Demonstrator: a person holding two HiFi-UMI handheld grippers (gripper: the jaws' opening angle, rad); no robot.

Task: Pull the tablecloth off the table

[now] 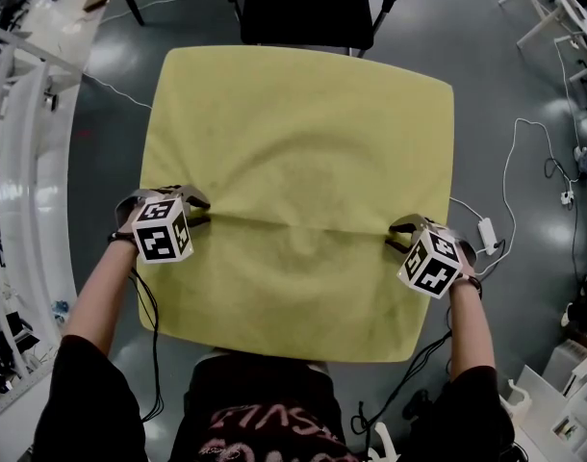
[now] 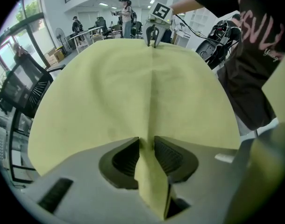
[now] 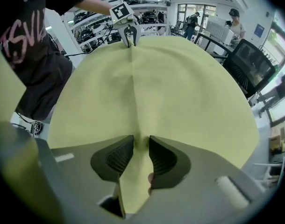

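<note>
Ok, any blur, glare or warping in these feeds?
Head view: sharp, evenly lit, tablecloth edges bowed by the lens. Left gripper view: strong fisheye, dark corners, near foreground soft. Right gripper view: same warping, bright background, no glare.

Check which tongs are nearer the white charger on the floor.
Right. The right tongs pinch the tablecloth on the side where the charger lies; the left tongs pinch the opposite side.
</note>
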